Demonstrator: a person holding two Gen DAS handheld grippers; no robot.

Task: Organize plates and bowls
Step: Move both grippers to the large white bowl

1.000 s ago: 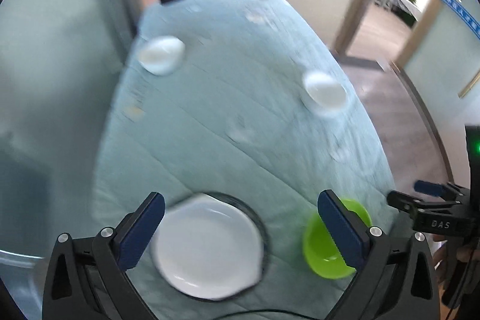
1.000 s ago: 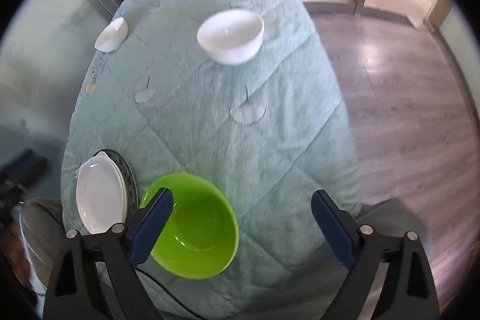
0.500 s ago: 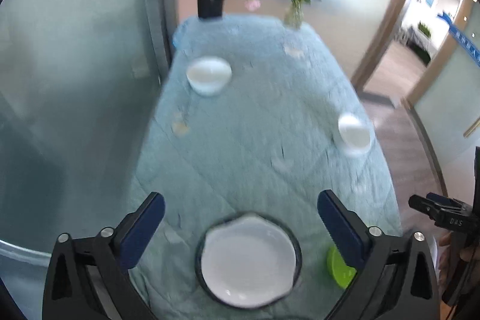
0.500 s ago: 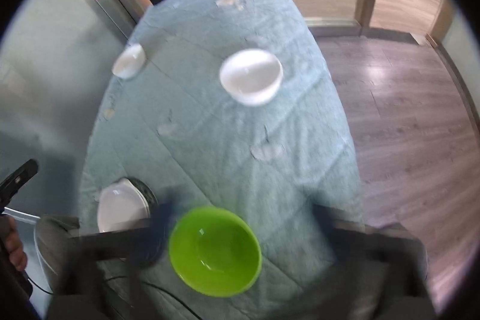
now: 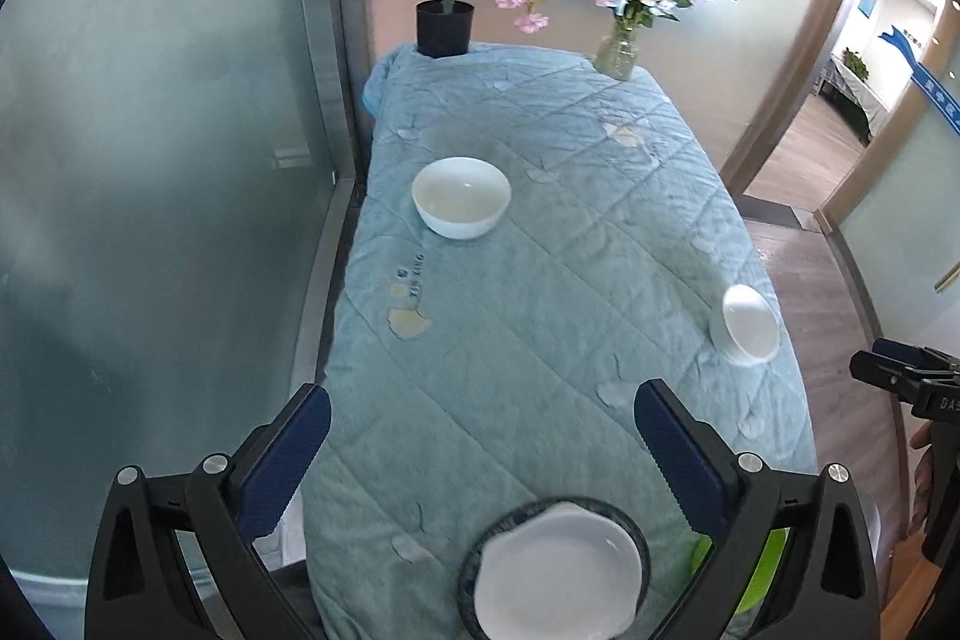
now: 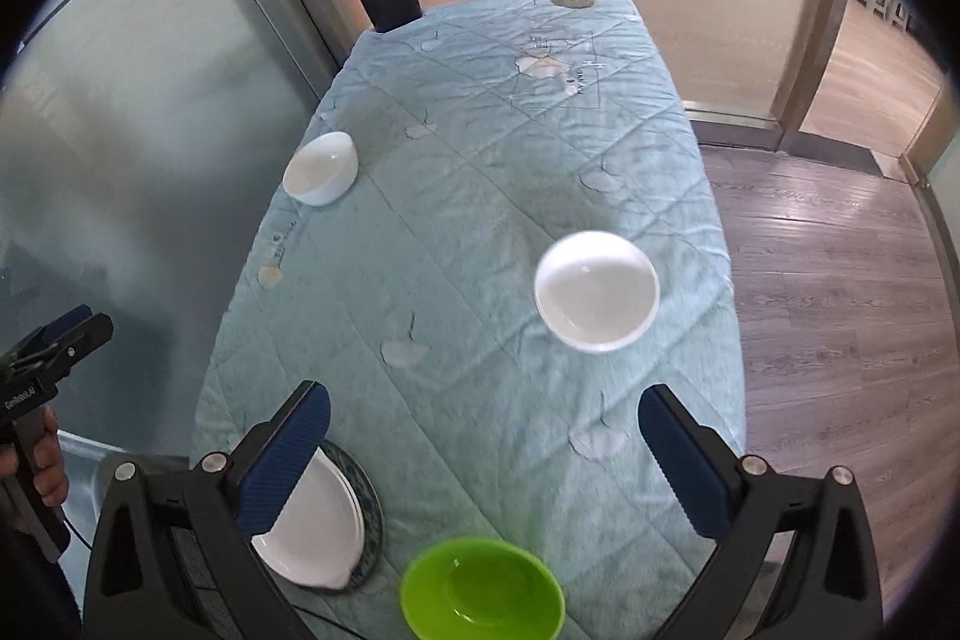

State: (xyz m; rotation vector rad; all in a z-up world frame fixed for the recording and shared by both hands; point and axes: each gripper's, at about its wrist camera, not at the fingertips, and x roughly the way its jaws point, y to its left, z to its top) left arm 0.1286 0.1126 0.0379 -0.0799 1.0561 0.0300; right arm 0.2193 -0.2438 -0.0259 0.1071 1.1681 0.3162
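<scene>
The round green plastic bowl (image 6: 483, 589) was seen whole only by the right camera, beside the white plate (image 6: 315, 532) on the quilted blue tablecloth (image 6: 480, 196). Both the left gripper (image 5: 480, 460) and right gripper (image 6: 483, 463) were spread wide, holding nothing.

Legible markings:
- Right gripper (image 5: 900, 376), seen at 3 o'clock in the left wrist view: white letters "DAS", cut off at the frame edge.
- Quilted tablecloth (image 5: 540, 316), 9 o'clock of centre: small dark embroidered lettering, too fine to read reliably.
</scene>
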